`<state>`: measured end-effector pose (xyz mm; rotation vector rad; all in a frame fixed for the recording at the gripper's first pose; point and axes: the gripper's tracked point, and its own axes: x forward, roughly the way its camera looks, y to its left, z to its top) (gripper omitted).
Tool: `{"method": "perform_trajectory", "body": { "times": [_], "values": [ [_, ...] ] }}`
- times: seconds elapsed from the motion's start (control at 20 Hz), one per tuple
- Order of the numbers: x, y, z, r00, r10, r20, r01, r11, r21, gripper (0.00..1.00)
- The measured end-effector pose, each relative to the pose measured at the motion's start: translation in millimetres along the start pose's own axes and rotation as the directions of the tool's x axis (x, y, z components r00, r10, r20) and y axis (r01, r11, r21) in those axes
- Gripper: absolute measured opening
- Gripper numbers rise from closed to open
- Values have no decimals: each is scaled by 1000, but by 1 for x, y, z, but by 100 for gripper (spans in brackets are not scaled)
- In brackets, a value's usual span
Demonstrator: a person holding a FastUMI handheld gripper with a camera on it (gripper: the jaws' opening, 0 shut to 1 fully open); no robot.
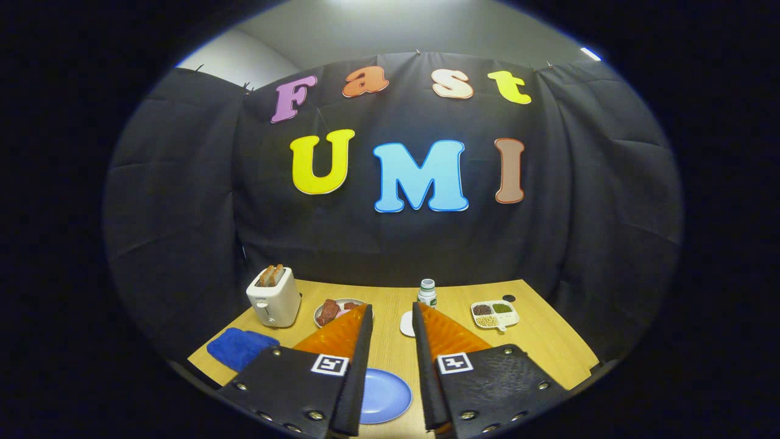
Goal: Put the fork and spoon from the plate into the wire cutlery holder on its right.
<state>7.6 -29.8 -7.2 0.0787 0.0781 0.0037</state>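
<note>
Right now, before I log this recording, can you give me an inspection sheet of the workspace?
Surface: wooden table, lit, in a booth.
Job's things: blue plate low between the fingers; no fork, spoon or wire holder seen.
Clutter: toaster with bread, blue cloth, dish of food, small bottle, divided tray of beans, white disc.
Grippers: gripper open, holding nothing, above the table.
Cables: nothing seen.
Surroundings: black cloth wall.
</note>
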Motion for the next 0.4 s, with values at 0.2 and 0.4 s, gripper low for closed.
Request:
{"method": "perform_trajectory", "body": {
  "times": [0.2,0.4],
  "values": [
    [0,11,29,988,-33,150,44,997,-69,73],
    [-7,12,44,955,-78,287,101,993,-64,96]
  ]
}}
